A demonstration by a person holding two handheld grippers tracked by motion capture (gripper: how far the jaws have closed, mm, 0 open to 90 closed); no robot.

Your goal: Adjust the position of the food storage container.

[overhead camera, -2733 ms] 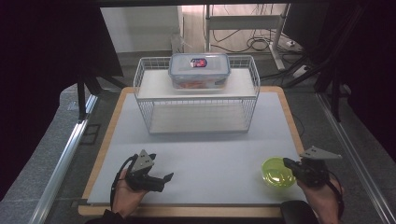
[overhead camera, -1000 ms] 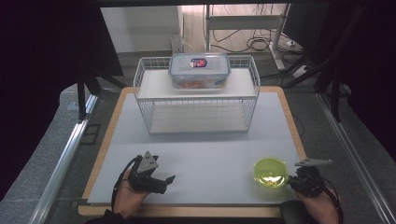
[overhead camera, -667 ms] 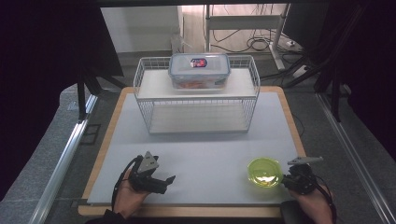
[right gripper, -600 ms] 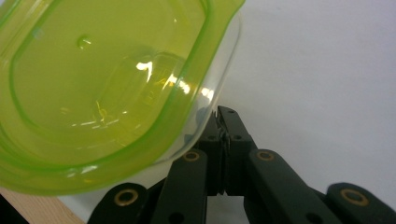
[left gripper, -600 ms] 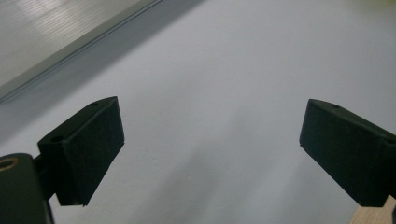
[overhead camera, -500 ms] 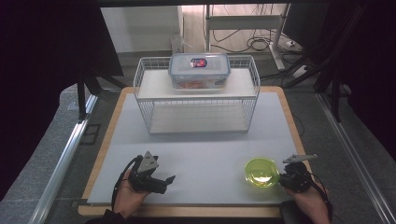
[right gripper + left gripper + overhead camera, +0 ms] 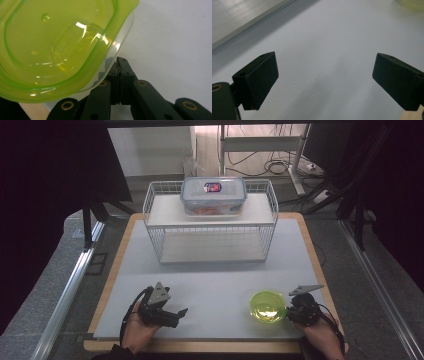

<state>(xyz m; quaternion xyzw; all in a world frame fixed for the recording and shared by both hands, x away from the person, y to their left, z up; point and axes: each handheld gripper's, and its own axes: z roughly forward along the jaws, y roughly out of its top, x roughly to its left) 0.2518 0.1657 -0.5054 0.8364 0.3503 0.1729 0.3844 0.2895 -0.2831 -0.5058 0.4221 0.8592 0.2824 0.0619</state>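
Note:
A translucent green container (image 7: pixel 268 306) rests on the white mat (image 7: pixel 220 280) near the front right. My right gripper (image 7: pixel 290 312) sits against its right side. In the right gripper view the jaws are pressed together at the container's (image 7: pixel 57 45) clear lip, so the right gripper (image 7: pixel 119 62) looks shut on that rim. My left gripper (image 7: pixel 177 312) lies low at the front left of the mat, held by a hand. In its own view the left gripper (image 7: pixel 324 80) is wide open over bare mat with nothing between the jaws.
A white wire rack (image 7: pixel 210 227) stands at the back of the mat. A clear lidded box (image 7: pixel 213 195) with a blue-rimmed lid sits on its top shelf. The wooden table edge (image 7: pixel 200 345) runs along the front.
My right gripper and the green container have slid leftward together along the front of the mat. The left gripper has stayed where it was.

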